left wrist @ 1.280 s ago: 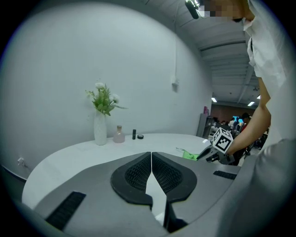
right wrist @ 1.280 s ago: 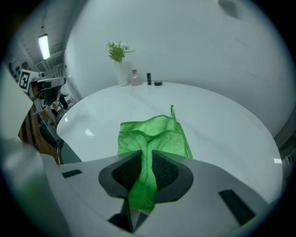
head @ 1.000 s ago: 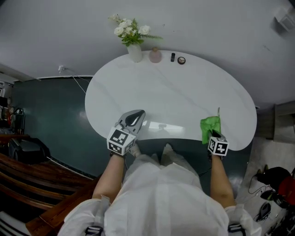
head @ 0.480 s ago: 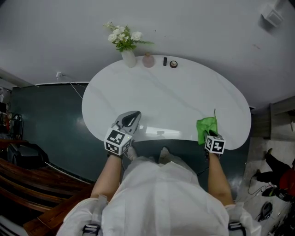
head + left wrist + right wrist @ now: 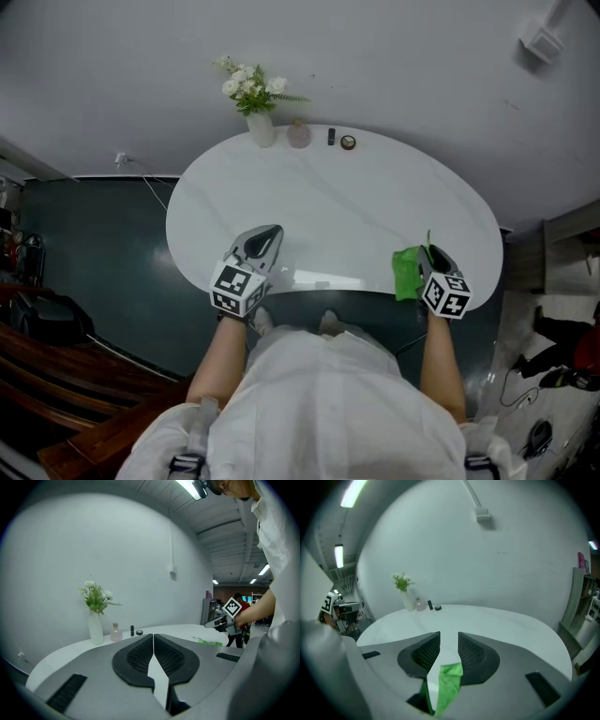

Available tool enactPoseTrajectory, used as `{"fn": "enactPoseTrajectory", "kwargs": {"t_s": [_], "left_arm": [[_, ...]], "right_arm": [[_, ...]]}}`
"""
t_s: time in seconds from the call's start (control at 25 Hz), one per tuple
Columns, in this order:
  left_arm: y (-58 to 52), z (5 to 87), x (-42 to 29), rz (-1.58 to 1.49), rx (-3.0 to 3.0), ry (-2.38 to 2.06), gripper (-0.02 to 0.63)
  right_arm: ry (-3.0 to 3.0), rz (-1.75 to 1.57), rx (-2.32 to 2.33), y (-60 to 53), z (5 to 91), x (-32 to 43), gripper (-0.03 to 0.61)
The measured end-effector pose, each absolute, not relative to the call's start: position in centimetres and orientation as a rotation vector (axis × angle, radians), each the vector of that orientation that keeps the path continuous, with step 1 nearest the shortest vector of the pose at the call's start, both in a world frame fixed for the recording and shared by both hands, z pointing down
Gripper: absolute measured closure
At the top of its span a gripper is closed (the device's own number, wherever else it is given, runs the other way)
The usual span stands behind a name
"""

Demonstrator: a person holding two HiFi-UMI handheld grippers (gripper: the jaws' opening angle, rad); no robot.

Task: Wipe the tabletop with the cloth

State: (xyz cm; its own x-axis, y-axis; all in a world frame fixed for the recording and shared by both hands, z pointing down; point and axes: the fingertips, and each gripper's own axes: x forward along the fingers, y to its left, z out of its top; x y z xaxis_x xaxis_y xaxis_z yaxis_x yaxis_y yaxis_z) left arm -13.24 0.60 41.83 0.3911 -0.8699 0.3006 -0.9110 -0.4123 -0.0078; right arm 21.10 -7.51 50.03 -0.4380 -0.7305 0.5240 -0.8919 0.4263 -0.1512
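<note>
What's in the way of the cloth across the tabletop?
Nothing on the open tabletop. The vase, bottle and two small items sit only at its far edge. The cloth lies between the right gripper's opening jaws.

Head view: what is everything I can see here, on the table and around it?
table: one, white, rounded, against the wall
vase of flowers: one, white, table's far edge
bottle: one, pink, beside the vase of flowers
small tube: one, dark, right of the bottle
round tin: one, dark, right of the small tube
cloth: one, green, table's near edge
left gripper: one, grey, jaws together, empty
right gripper: one, grey, jaws opening, cloth between them
</note>
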Motion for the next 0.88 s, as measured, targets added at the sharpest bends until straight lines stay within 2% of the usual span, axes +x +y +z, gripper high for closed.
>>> {"fn": "enactPoseTrajectory", "kwargs": {"t_s": [0.32,0.88], "left_arm": [[0.0,37.3,-13.5,0.324,2.520,-1.721,0.595],[0.2,33.5,-15.1,0.257,2.528,-1.837,0.595]], "right_arm": [[-2.597,0.314,1.430,-8.6,39.9,16.7,0.555],[-2.694,0.087,1.409,-8.2,34.4,15.4,0.571]]}}
